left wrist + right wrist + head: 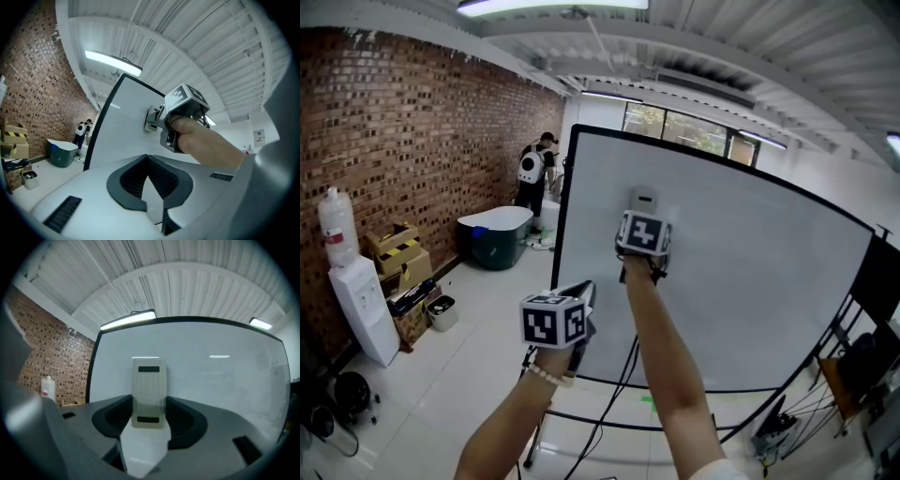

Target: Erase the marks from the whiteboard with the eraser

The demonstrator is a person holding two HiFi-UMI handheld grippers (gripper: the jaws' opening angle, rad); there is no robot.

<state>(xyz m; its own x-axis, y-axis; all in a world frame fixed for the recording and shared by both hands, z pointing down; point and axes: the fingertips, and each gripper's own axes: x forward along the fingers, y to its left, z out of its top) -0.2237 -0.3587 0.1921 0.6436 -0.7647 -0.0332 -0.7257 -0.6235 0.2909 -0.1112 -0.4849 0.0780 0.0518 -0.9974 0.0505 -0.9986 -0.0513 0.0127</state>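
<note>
A big black-framed whiteboard (750, 281) stands upright ahead of me, and I see no marks on its white face. My right gripper (644, 212) is raised to the board's upper left part, shut on a pale rectangular eraser (644, 199) held against the surface. In the right gripper view the eraser (149, 392) stands upright between the jaws of the right gripper (149, 404). Lower down, my left gripper (583, 292) points at the board near its left edge. Its jaws (147, 174) are together with nothing in them. The left gripper view also shows the eraser (151, 120) on the board.
A brick wall (403, 141) runs along the left, with a water dispenser (358, 295), cardboard boxes (398, 253) and a dark green tub (495, 239) before it. A person (534, 173) stands at the back. The board's black stand legs and cables (609, 417) cross the white floor below.
</note>
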